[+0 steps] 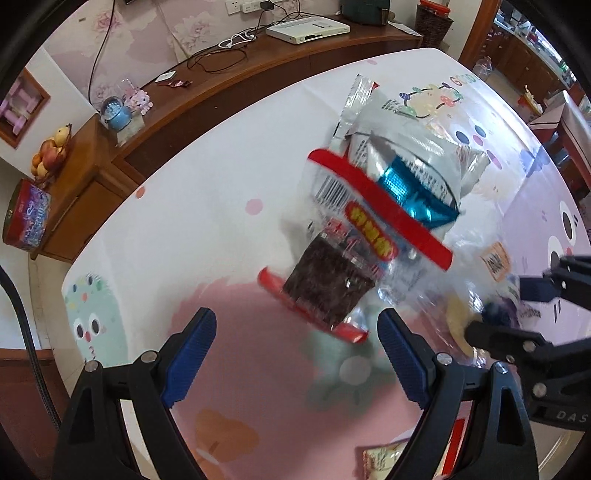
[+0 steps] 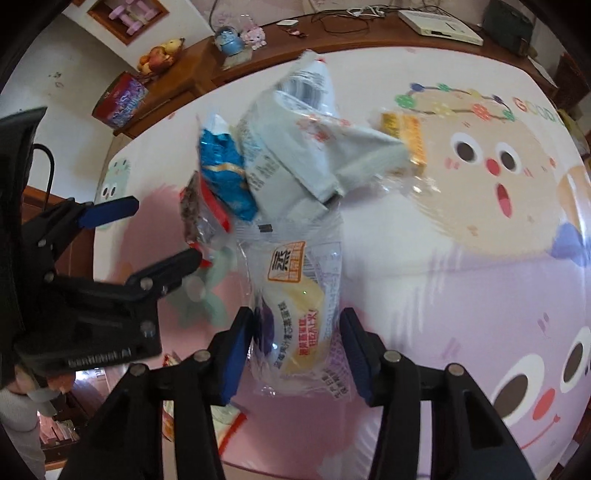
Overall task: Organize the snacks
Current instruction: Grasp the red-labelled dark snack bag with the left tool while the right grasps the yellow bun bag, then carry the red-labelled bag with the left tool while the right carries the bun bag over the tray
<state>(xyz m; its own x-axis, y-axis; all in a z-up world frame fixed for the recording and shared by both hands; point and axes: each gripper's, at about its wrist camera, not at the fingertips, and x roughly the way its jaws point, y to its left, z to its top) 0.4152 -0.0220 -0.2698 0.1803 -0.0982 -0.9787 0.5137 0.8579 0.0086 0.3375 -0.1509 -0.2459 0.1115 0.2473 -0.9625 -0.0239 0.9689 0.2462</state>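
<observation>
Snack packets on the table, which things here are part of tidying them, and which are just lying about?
Part of the job:
- clear cake packet, between the right claw pads
- red-edged packet
- blue foil packet
- silver packet
- left claw, open

Lying about:
- fruit bowl
- snow globe
- white set-top box
- round tin

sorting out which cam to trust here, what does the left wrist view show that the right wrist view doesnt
Only the left wrist view: the brown snack in its clear red-edged pack seen face on, just ahead of the left tongs, which stand wide open with nothing between them.

Only the right wrist view: the yellow cake pack sitting between the pads of the right tongs, and a yellow box behind the pile.

Both: the blue foil pack, the silvery bags, the cartoon tablecloth and the fruit bowl.
</observation>
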